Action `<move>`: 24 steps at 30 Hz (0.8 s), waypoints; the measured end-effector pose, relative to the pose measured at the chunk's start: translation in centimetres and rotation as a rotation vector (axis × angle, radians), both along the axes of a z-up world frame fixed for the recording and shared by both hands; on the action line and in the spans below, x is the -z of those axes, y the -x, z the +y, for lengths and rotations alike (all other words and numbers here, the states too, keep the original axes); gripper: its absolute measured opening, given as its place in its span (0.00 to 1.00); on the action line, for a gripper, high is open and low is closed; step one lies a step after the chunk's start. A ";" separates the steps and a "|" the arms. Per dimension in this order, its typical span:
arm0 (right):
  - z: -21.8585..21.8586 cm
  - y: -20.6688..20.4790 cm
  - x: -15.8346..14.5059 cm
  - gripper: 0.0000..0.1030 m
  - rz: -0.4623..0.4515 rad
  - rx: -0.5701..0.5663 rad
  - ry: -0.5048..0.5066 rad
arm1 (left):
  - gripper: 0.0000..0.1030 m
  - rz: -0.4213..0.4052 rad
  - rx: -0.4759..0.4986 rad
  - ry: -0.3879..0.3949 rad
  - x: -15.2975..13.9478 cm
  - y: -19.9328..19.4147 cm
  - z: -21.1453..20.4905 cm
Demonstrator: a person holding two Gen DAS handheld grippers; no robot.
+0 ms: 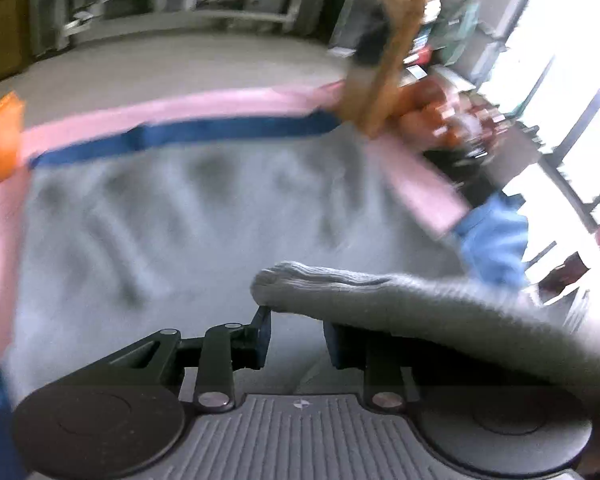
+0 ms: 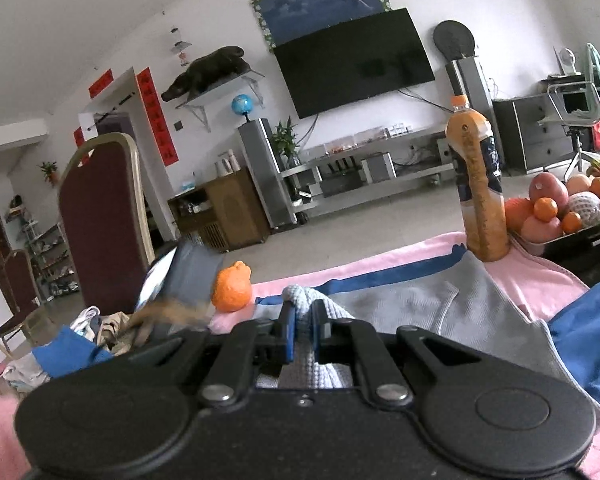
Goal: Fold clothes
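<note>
A grey knit garment lies on the pink cloth, its edge clamped in the right gripper, the left gripper parted beneath a fold, a juice bottle at one o'clock.

Pink-covered table, grey garment, orange juice bottle, fruit tray

1. The left wrist view is smeared by motion: the bottle and fruit are blurred.
2. The left gripper's right finger is covered by the grey garment.
3. The fruit tray is cut off by the right wrist view's edge.
</note>
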State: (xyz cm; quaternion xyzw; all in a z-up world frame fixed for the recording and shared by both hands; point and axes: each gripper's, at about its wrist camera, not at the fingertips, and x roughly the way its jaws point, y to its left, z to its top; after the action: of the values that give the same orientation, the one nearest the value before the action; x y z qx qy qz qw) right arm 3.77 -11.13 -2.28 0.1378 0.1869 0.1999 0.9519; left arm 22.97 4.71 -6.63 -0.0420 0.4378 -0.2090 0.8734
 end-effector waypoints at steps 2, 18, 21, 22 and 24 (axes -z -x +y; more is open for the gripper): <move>0.4 0.3 0.5 0.08 -0.014 0.001 0.024 | 0.31 -0.060 0.015 -0.006 -0.7 -1.1 -1.6; 11.4 -13.6 7.2 0.43 0.393 -0.271 0.135 | 0.39 -0.186 -0.659 -0.111 -3.6 8.3 16.3; 9.1 -13.2 5.1 0.63 0.439 -0.324 0.072 | 0.39 -0.146 -0.631 0.032 -2.6 11.3 16.4; 7.7 -13.1 4.0 0.65 0.457 -0.334 0.044 | 0.39 -0.119 -0.591 0.085 -2.4 11.7 15.7; 4.1 -13.3 2.1 0.70 0.473 -0.319 -0.028 | 0.50 -0.081 -0.488 0.164 -2.1 11.9 13.9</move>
State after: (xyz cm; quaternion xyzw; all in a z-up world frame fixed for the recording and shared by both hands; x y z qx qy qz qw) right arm 17.06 -7.02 -4.40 0.1623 0.4203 0.3119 0.8365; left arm 11.12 18.65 -4.55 -0.2086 0.3608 -0.0282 0.9086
